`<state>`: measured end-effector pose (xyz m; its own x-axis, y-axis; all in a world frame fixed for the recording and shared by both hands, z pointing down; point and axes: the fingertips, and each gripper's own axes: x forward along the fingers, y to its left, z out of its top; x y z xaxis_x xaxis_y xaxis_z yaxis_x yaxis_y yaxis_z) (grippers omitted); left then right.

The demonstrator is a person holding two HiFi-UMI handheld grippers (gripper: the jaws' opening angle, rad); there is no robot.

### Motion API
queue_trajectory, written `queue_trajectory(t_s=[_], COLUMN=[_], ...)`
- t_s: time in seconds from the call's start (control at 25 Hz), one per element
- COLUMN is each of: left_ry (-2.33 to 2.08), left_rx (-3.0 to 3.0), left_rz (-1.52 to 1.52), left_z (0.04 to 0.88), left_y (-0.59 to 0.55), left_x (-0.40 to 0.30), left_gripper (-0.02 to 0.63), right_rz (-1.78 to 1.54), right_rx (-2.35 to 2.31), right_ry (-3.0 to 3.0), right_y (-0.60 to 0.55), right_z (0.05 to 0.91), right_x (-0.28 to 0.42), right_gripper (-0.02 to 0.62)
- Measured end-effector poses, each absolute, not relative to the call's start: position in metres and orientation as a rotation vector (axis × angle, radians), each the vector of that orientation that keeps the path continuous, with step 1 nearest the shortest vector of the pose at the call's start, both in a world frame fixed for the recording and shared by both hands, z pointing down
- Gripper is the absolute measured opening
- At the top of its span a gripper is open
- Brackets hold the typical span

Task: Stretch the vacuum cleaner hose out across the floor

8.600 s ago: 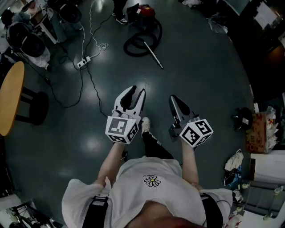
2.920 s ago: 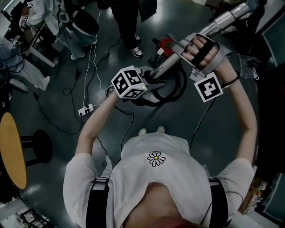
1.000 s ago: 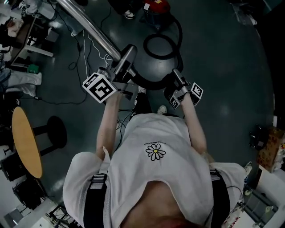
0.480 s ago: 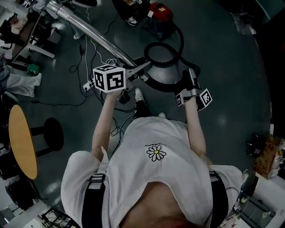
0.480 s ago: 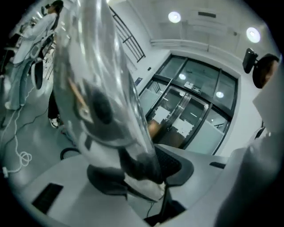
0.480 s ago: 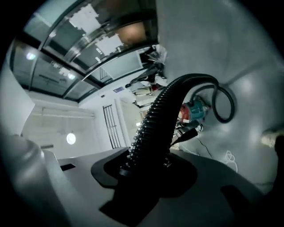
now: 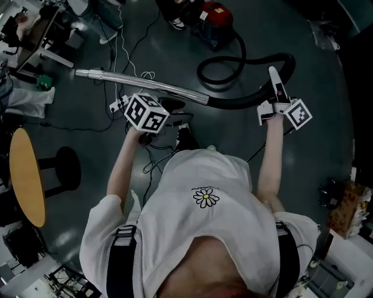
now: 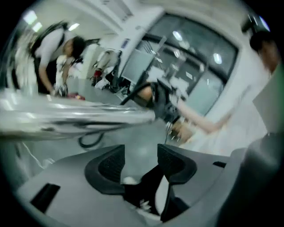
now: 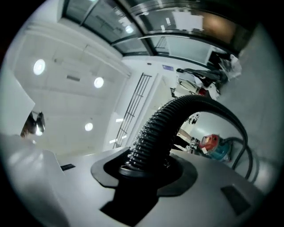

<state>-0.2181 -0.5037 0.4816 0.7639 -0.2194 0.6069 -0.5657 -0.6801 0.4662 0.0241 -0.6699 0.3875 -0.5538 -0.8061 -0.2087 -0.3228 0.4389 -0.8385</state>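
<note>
The red vacuum cleaner (image 7: 213, 13) stands at the top of the head view. Its black ribbed hose (image 7: 247, 103) loops from it and joins a silver wand (image 7: 140, 84) that lies almost level across the upper left. My right gripper (image 7: 274, 78) is shut on the hose (image 9: 153, 133), which arches away from its jaws; they closed on it within the last second. My left gripper (image 7: 172, 120) sits just below the wand (image 8: 66, 115). Its jaws have just been opening, and the left gripper (image 8: 140, 162) is open with nothing between its fingers.
A power strip with white cables (image 7: 118, 103) lies on the dark floor beside the wand. A round wooden table (image 7: 23, 174) and a black stool (image 7: 64, 171) stand at the left. Another person's feet (image 7: 176, 23) are near the vacuum. Boxes (image 7: 344, 201) sit at the right.
The wand has dropped from a steep tilt to nearly level and left the left gripper, whose jaws opened. My right gripper closed on the hose and lifted it up and rightward.
</note>
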Motion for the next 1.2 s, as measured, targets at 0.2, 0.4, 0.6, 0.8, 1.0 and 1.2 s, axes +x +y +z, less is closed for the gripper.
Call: queue_trajectory(t_s=[0.2,0.4,0.6,0.8,1.0,1.2], left_ry=[-1.0,-1.554,-1.403,-1.062,-0.393,-0.192], left_rx=[2.605,3.033,3.243,3.285,3.096,2.949], left_rz=[1.024,0.548,0.818,0.855,0.499,0.308], left_z=[0.486,0.358,0.37,0.377,0.364,0.341], left_y=[-0.503,-0.548,-0.55,-0.54,-0.498,-0.482], left_x=[-0.272,-0.25,-0.198,-0.155,-0.098,-0.064], left_gripper=[0.229,0.229,0.23,0.23,0.23,0.229], right_rz=[-0.209,1.728,1.952,2.37,2.61,2.399], right_rx=[-1.153,-0.429,-0.435,-0.581,-0.586,-0.386], right_ry=[2.965,3.931,4.023,3.779,3.476,3.278], right_y=[-0.657,-0.591,-0.586,-0.577,-0.57,-0.54], right_z=[0.32,0.4,0.389,0.36,0.341,0.33], right_x=[-0.038,-0.113,-0.055,-0.02,-0.012,-0.057], right_gripper=[0.207,0.207,0.209,0.207,0.207,0.207])
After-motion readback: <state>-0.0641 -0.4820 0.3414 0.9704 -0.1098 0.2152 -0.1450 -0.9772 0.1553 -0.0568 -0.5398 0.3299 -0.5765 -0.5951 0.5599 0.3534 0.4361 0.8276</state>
